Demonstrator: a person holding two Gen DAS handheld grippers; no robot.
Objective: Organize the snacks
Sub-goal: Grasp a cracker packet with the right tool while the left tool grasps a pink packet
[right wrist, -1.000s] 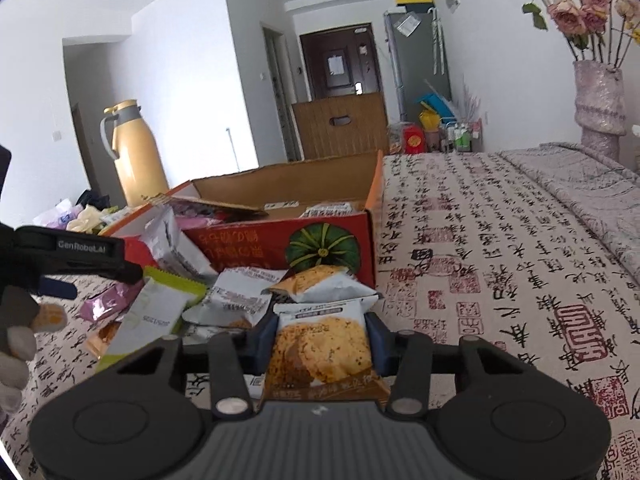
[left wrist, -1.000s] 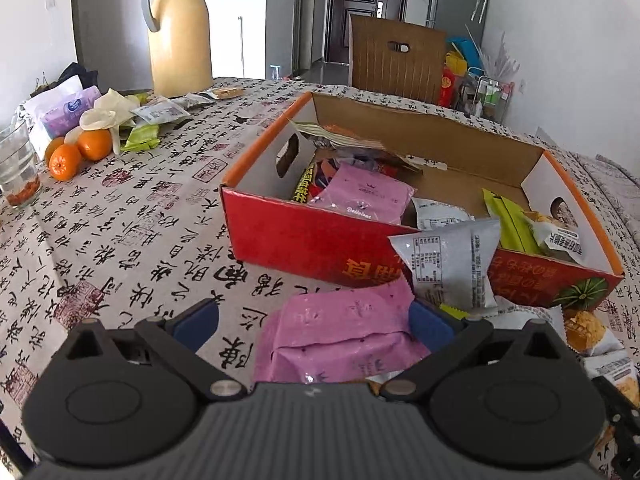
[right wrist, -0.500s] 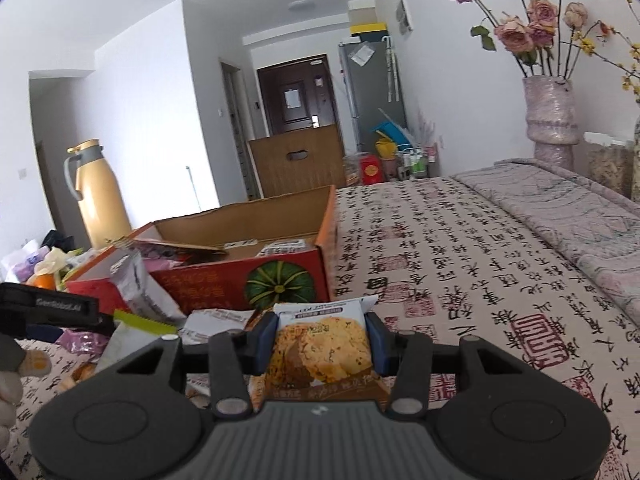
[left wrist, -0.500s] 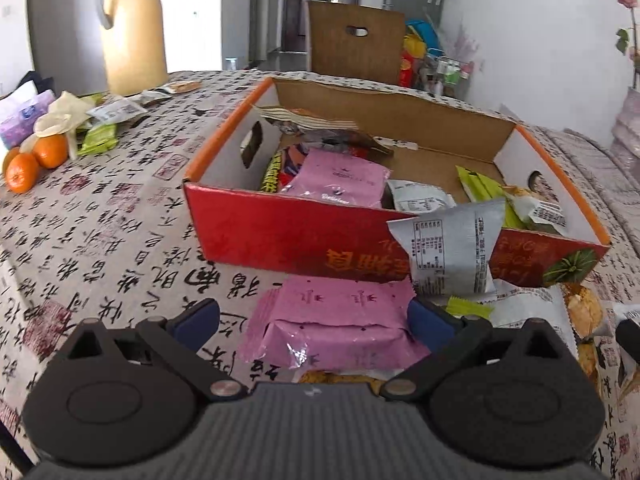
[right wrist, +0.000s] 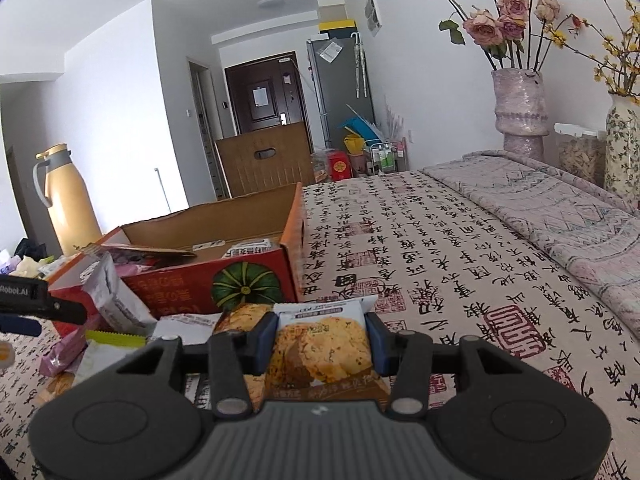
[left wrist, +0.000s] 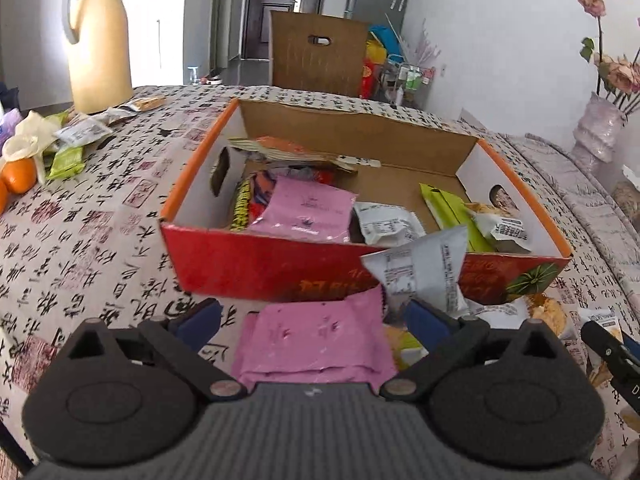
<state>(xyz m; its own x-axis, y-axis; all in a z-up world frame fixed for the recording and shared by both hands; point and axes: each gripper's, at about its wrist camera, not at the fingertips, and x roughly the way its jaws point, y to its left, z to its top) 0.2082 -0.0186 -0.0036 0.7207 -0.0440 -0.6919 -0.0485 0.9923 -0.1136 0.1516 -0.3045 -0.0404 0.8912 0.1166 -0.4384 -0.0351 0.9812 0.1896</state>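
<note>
Between the pads of our right hand-held gripper [right wrist: 320, 342] sat a biscuit packet [right wrist: 322, 354], pinched firmly. Our left hand-held gripper [left wrist: 312, 320] stood wide around a pink packet [left wrist: 316, 338], not pressing it. We judged either slippery wrapper might slide out before reaching the red box [left wrist: 260, 268] mid-frame. Beyond, the calligraphy-print worktop [right wrist: 420, 240] ran toward a dark door [right wrist: 266, 92].
</note>
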